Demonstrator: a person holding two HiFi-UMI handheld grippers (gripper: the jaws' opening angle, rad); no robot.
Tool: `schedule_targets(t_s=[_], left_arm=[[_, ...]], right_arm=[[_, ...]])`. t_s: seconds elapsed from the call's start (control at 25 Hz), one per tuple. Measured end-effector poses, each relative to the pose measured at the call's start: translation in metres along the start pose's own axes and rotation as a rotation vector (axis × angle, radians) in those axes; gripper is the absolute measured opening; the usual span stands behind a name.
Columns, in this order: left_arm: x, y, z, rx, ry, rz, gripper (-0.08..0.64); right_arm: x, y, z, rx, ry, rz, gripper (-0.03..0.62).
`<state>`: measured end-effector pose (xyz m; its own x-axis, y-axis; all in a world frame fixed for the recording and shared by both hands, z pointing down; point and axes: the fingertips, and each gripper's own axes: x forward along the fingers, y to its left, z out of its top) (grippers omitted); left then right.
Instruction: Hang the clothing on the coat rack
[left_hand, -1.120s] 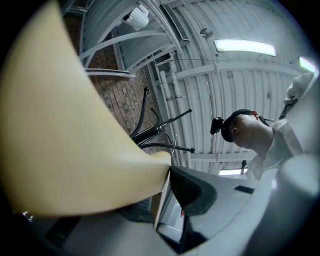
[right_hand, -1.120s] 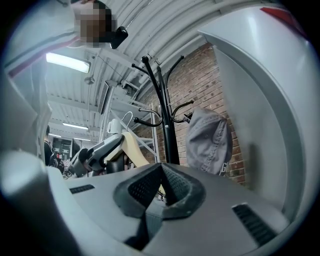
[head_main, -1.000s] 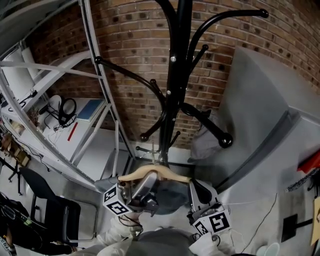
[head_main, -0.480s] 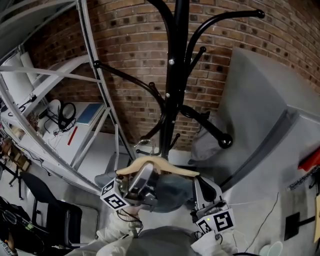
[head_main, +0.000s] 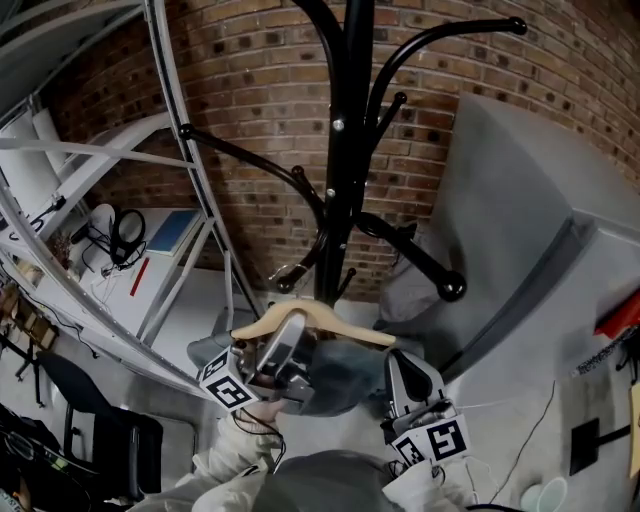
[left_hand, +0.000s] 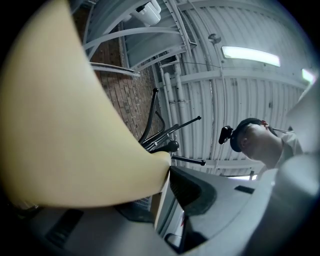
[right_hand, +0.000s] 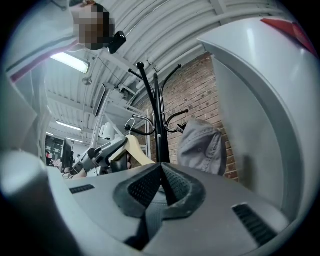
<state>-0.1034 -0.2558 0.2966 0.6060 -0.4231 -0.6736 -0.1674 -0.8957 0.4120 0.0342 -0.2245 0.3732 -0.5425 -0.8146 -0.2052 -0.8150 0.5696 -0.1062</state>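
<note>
Brick walling is forming the backdrop, with pale metal shelving standing at the left. The left gripper is clamping the cream wooden hanger near its crown, jaws closed on the wood. A blue-grey garment is hanging on that hanger, low in front of the black metal coat rack. The right gripper is pinching the garment's edge, pads pressed together on cloth. Step judged in hand: presenting the hanger to the rack, not yet hooked. The next move is calling for raising the hanger and guiding its hook over a free arm, clear of the grey cap occupying one peg.
</note>
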Motion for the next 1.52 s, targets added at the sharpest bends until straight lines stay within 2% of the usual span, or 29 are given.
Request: schedule_targets(t_s=[0.96, 1.52], left_arm=[[-0.001, 0.047, -0.025, -0.105, 0.011, 0.041, 0.098], [-0.001, 0.059, -0.031, -0.121, 0.009, 0.046, 0.098]], right_arm=[[-0.004, -0.017, -0.013, -0.017, 0.027, -0.076, 0.023], [0.003, -0.018, -0.016, 0.01, 0.046, -0.064, 0.023]])
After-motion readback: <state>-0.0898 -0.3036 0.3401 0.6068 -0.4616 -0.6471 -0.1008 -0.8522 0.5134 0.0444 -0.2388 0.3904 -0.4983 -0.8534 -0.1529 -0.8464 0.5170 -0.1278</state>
